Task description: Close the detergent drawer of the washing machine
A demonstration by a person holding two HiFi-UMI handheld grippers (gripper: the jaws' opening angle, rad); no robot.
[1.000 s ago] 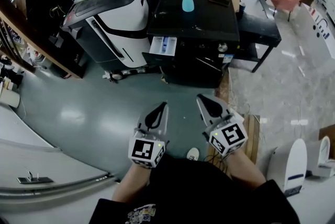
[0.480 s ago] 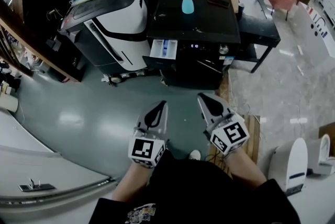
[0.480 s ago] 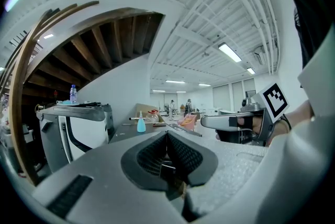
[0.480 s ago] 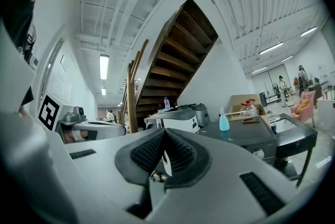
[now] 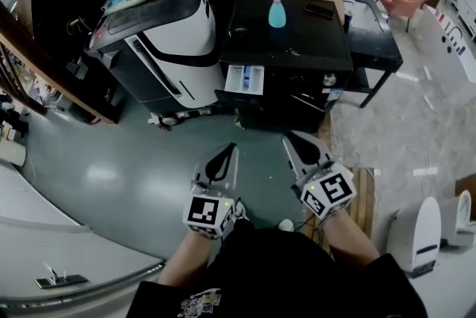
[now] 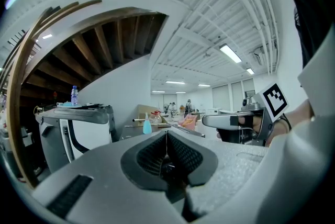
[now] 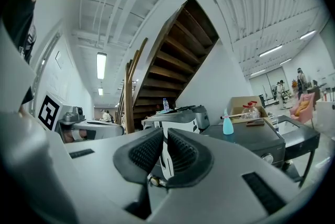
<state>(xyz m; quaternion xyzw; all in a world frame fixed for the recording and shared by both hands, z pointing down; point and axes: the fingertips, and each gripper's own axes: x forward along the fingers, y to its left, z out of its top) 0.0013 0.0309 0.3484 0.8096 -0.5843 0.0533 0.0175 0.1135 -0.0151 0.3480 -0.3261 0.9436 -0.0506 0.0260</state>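
Jaws: left gripper (image 5: 227, 151) closed; right gripper (image 5: 288, 138) just opening, empty; level.

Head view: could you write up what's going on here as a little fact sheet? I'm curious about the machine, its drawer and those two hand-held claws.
Washing machine: black, standing in front of the person
Detergent drawer: pulled out, not yet closed
On top: blue bottle, upright
Left gripper: jaws shut, empty, short of the drawer
Right gripper: jaws a crack apart, just been opening, nothing between them, also short of the drawer
Next to the machine: white-and-black appliance
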